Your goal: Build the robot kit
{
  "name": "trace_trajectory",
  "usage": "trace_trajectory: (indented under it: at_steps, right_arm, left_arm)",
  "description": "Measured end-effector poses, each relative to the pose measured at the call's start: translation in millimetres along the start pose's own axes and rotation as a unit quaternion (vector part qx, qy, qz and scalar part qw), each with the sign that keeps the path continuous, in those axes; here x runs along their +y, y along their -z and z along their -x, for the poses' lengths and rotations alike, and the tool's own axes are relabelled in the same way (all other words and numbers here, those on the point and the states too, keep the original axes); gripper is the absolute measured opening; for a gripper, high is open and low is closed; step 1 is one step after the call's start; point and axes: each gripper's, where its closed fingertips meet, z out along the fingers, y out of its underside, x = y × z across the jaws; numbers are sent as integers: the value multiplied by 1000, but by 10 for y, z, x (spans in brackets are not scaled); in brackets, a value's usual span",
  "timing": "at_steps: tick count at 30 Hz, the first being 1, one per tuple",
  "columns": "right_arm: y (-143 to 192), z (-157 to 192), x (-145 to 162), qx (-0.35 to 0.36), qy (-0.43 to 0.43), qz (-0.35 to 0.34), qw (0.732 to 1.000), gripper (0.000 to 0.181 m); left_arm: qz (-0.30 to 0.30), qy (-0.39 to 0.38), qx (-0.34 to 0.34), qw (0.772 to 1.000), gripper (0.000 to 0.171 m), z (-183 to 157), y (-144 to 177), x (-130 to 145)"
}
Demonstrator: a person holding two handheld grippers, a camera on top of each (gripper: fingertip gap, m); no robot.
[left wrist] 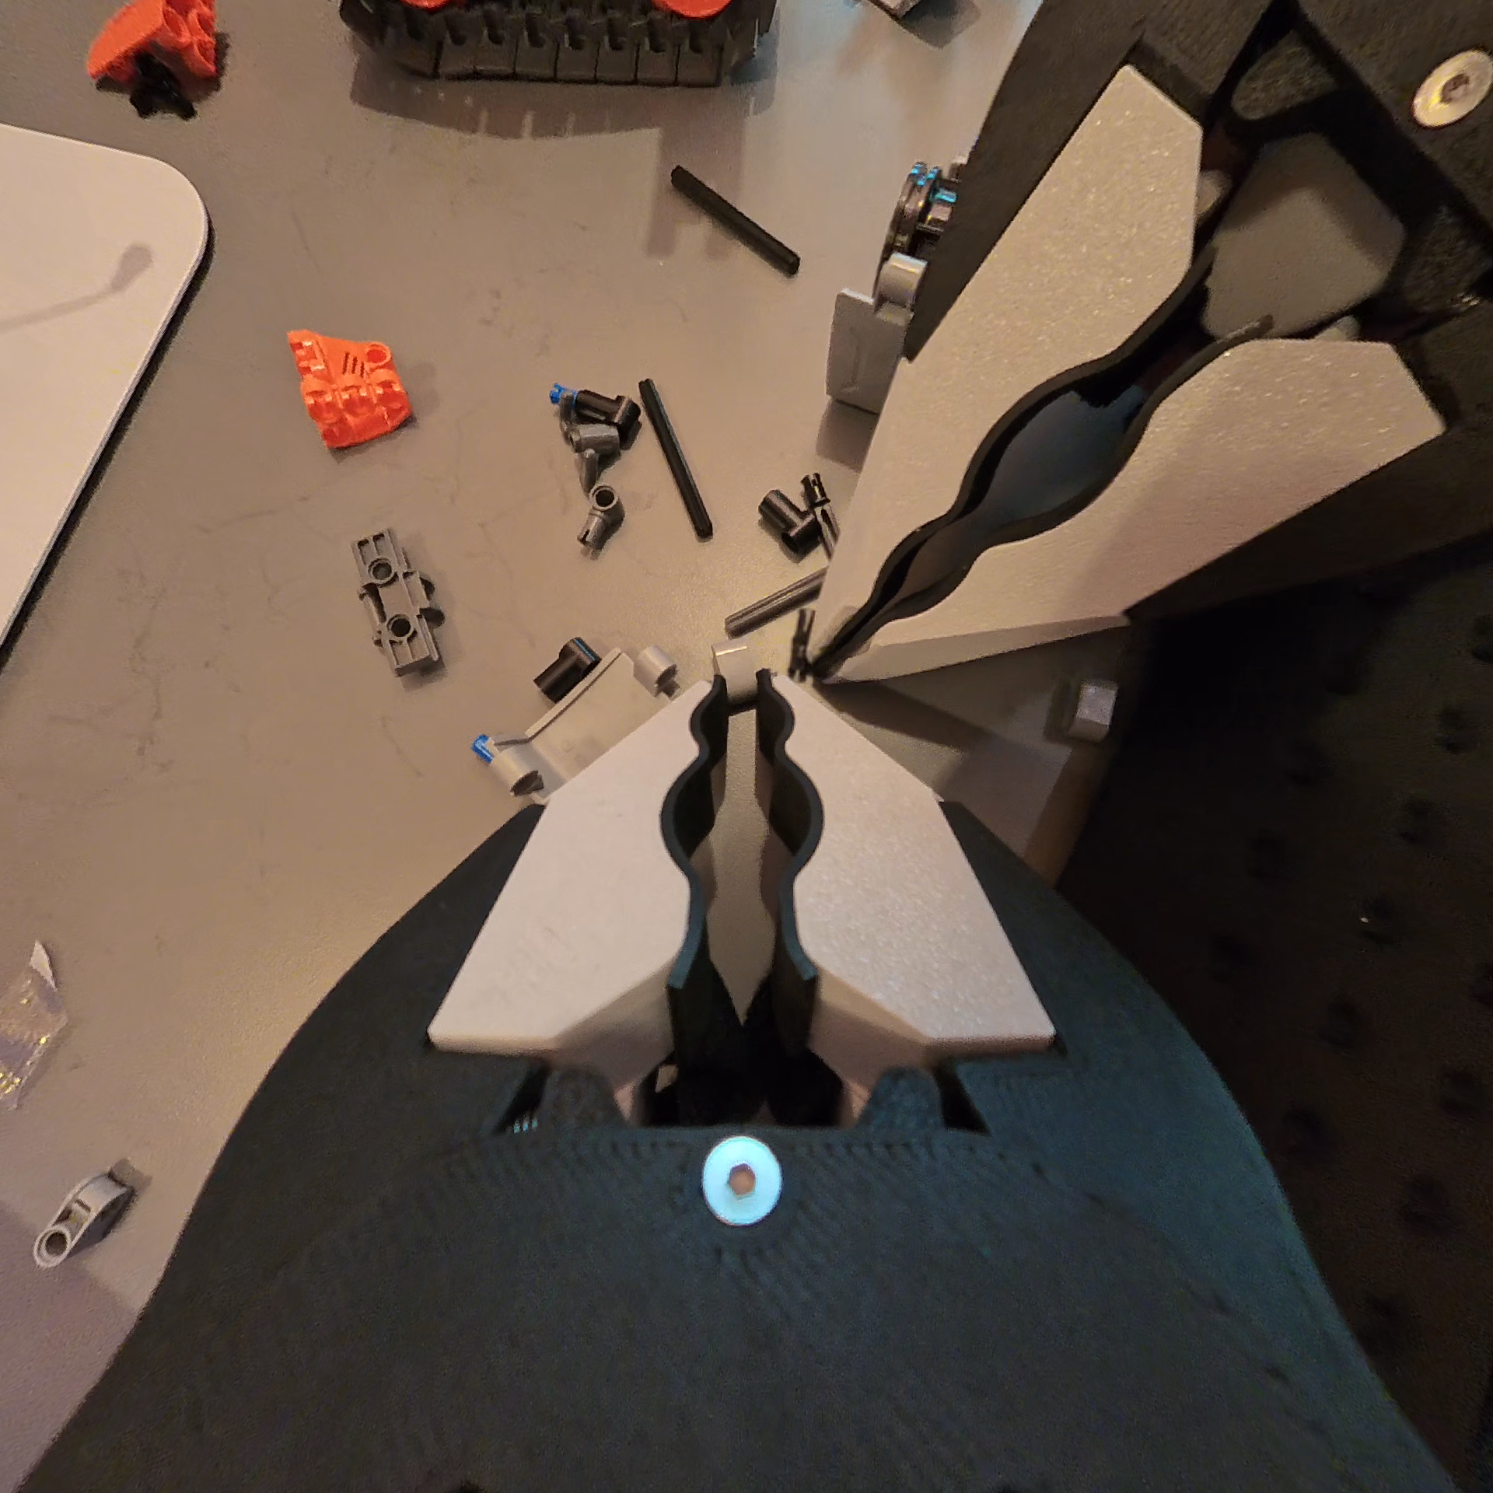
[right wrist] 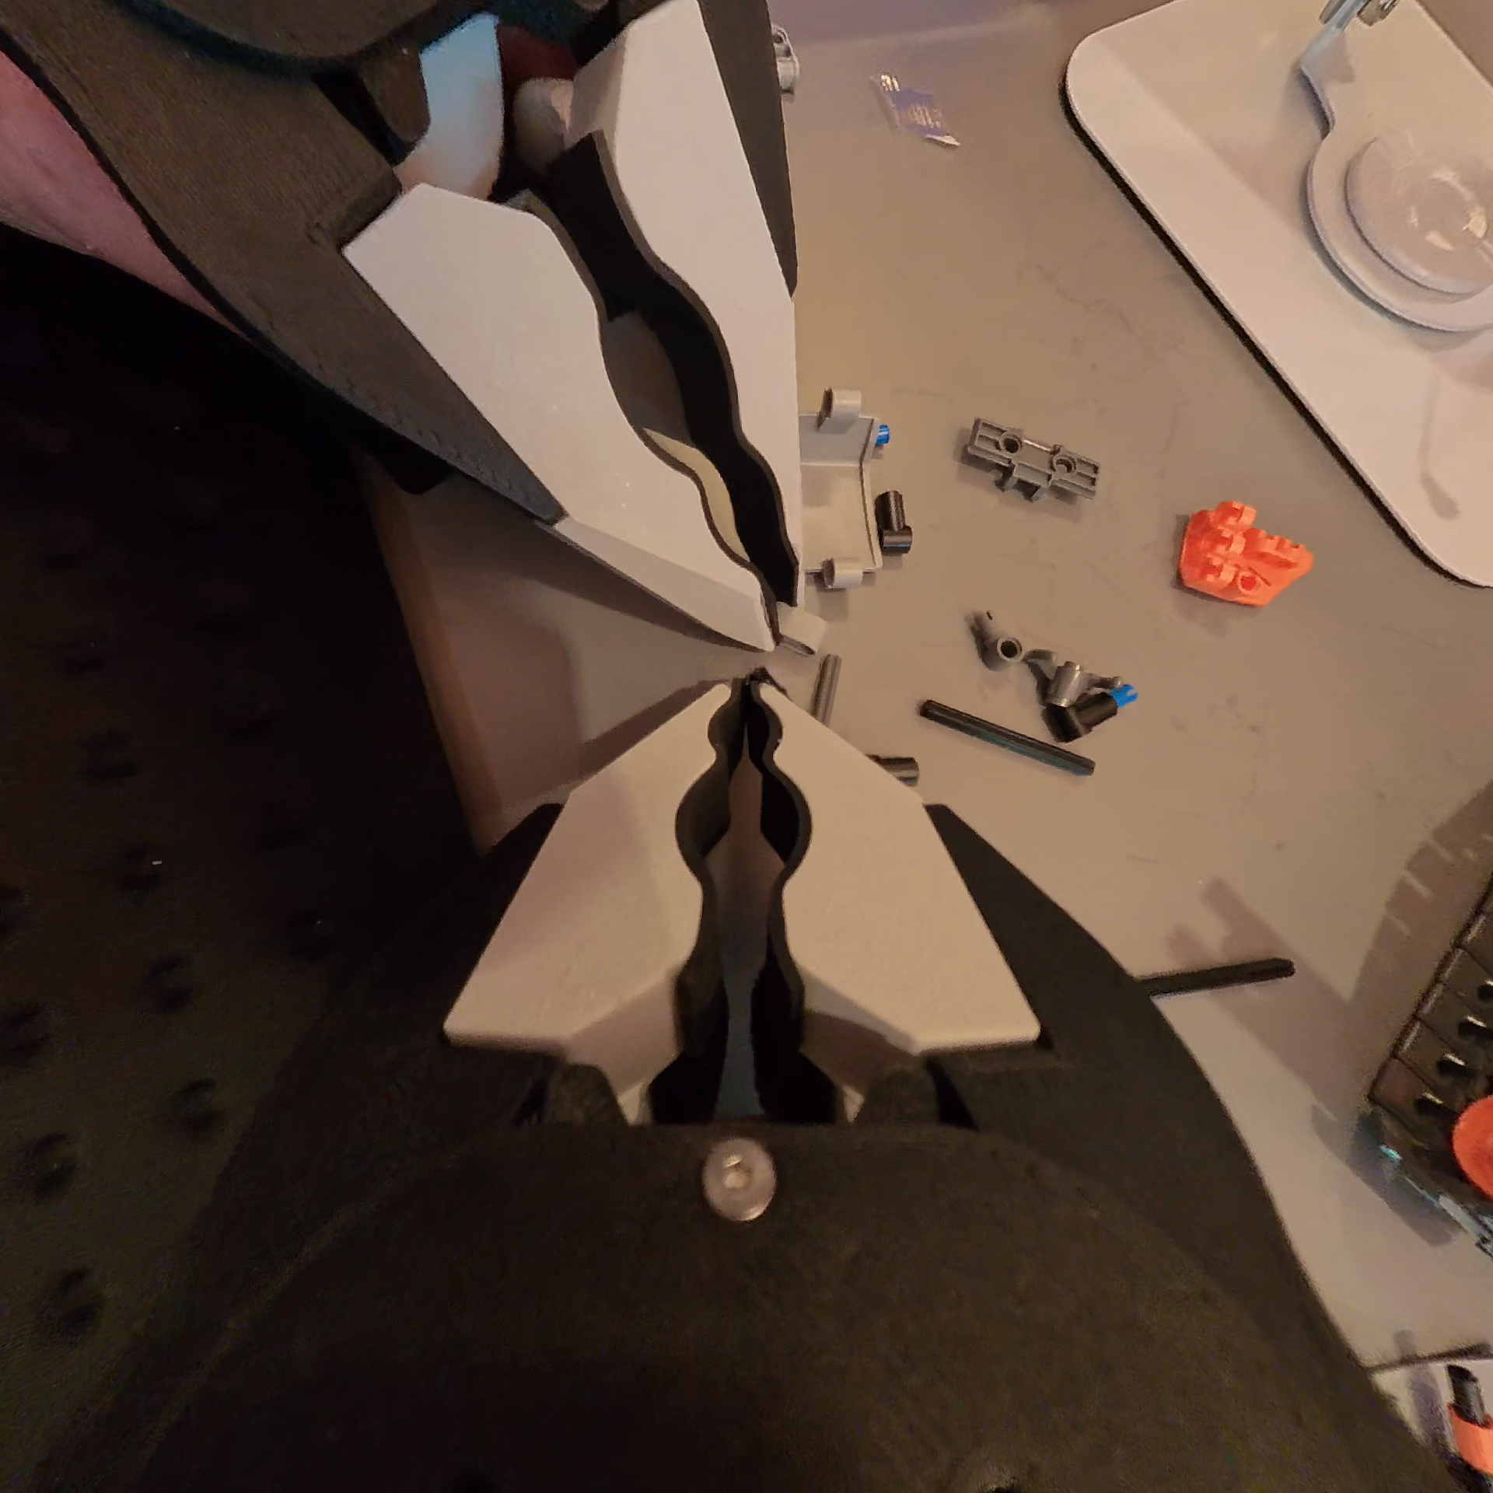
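My left gripper [left wrist: 739, 687] is shut on a small light grey piece [left wrist: 731, 664] at its tips, low over the grey table. It also shows in the right wrist view [right wrist: 780, 634], coming from the upper left with the grey piece [right wrist: 804, 628]. My right gripper [right wrist: 747, 687] is shut on a small black pin [right wrist: 758, 677]. In the left wrist view it [left wrist: 812, 664] comes in from the upper right with the pin [left wrist: 802, 642] at its tips. The two gripper tips nearly meet, pin beside grey piece.
Loose parts lie past the tips: a light grey panel [left wrist: 565, 719], dark grey plate [left wrist: 396, 598], orange piece [left wrist: 351, 388], small connectors [left wrist: 598, 440], black axles [left wrist: 675, 456] [left wrist: 735, 220], a dark grey axle [left wrist: 775, 602]. A white tray [left wrist: 81, 323] is left, a tracked assembly [left wrist: 549, 48] far back. My left and right fingertips are right by each other.
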Motion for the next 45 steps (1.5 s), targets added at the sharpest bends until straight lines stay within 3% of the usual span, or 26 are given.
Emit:
trace_trajectory:
  at_steps: [8, 16, 25, 45]
  right_arm:
    - [113, -31, 35, -2, -4, -1, 1000, 6]
    - [43, -64, 13, -29, 62, 18, 997, 16]
    - [-14, -31, 10, -66, 57, 32, 996, 3]
    - [-61, -58, -41, 12, -23, 1, 1000, 0]
  left_arm:
    - [3, 3, 6, 1000, 5, -10, 5, 3]
    - [12, 2, 16, 1000, 5, -31, 35, 34]
    - [12, 8, 22, 1000, 5, -11, 81, 82]
    - [9, 37, 33, 999, 5, -14, 60, 63]
